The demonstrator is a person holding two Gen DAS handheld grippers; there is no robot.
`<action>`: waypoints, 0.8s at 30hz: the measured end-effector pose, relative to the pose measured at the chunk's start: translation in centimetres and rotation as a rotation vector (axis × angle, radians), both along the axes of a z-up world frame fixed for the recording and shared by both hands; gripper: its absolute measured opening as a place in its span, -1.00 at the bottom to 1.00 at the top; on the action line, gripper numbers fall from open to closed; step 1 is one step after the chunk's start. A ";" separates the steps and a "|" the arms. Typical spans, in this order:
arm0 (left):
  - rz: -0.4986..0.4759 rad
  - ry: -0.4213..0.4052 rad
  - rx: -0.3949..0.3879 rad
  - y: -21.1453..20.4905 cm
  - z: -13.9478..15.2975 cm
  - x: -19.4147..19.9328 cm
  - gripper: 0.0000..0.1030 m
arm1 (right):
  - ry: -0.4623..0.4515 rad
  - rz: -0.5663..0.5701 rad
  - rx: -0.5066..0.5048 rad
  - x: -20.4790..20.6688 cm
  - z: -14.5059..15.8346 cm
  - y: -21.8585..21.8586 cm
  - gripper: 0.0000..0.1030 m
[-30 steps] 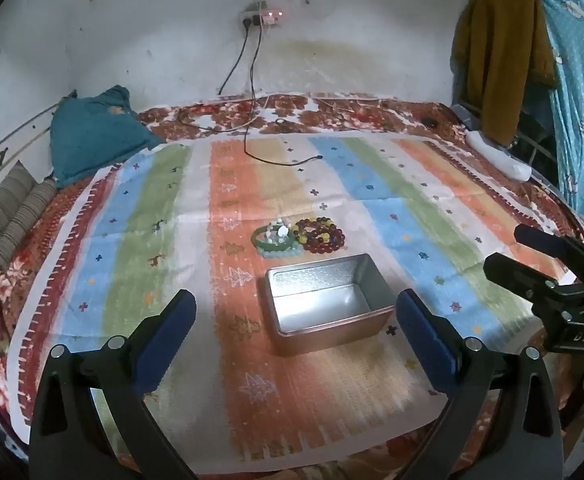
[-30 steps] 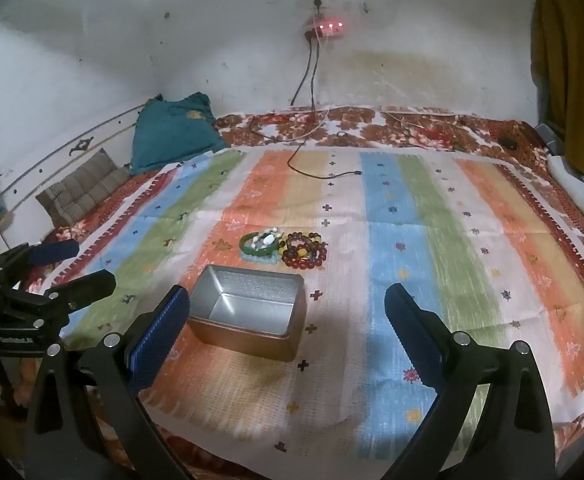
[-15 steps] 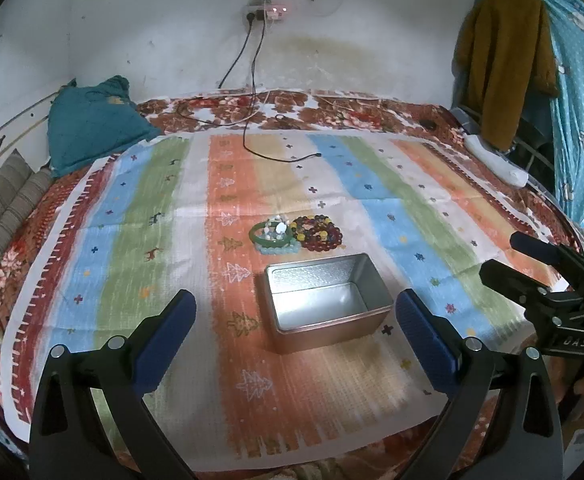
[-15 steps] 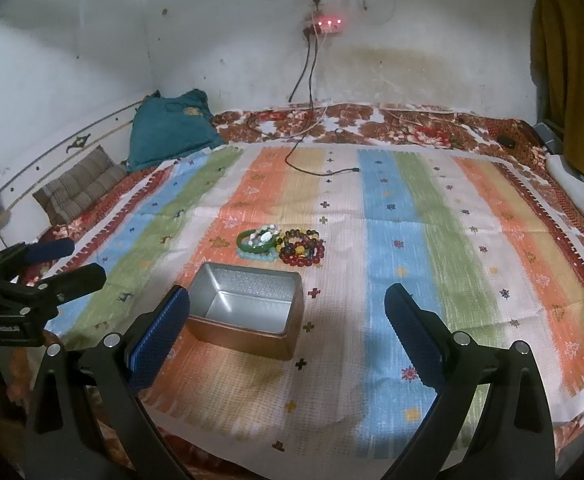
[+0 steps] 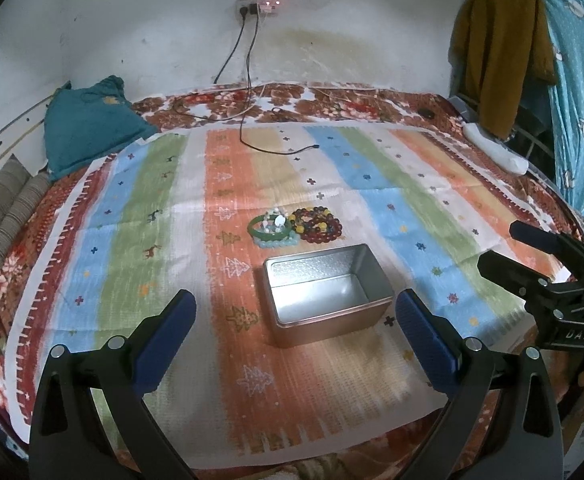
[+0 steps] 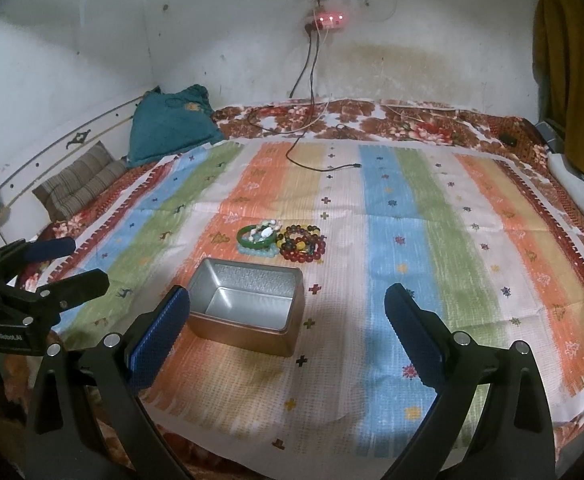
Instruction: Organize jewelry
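Left gripper (image 5: 296, 328): jaws wide apart, empty, touching nothing. Right gripper (image 6: 287, 330): likewise.
Metal tin (image 5: 326, 294): open, empty, on the striped bedspread (image 5: 131, 240), ahead of both jaws, long axis roughly crosswise.
Bracelets (image 5: 296, 226): clustered just beyond the tin's far wall. Neither gripper evidently nearer.

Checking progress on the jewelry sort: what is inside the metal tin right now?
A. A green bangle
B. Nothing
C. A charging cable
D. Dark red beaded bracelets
B: the metal tin shows only its bare shiny floor, while the green bangle and beaded bracelets lie on the striped cloth just beyond it.
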State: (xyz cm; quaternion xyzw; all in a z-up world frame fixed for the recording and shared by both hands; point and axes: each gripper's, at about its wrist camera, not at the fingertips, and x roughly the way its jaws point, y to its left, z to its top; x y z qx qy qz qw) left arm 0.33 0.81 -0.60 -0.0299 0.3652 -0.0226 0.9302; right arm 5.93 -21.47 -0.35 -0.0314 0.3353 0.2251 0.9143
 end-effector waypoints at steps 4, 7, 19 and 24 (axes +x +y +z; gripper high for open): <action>0.006 0.003 -0.003 0.2 0.2 0.2 0.89 | 0.000 0.001 -0.001 0.0 -0.1 0.0 0.92; 0.006 0.003 0.003 0.2 0.1 0.2 0.89 | 0.000 0.001 -0.003 0.0 -0.2 0.0 0.92; 0.014 0.002 0.009 0.2 0.3 0.4 0.89 | 0.013 0.002 -0.023 0.0 -0.8 0.3 0.92; 0.022 0.000 0.012 0.2 0.3 0.4 0.89 | 0.020 0.003 -0.029 0.2 -0.6 0.6 0.92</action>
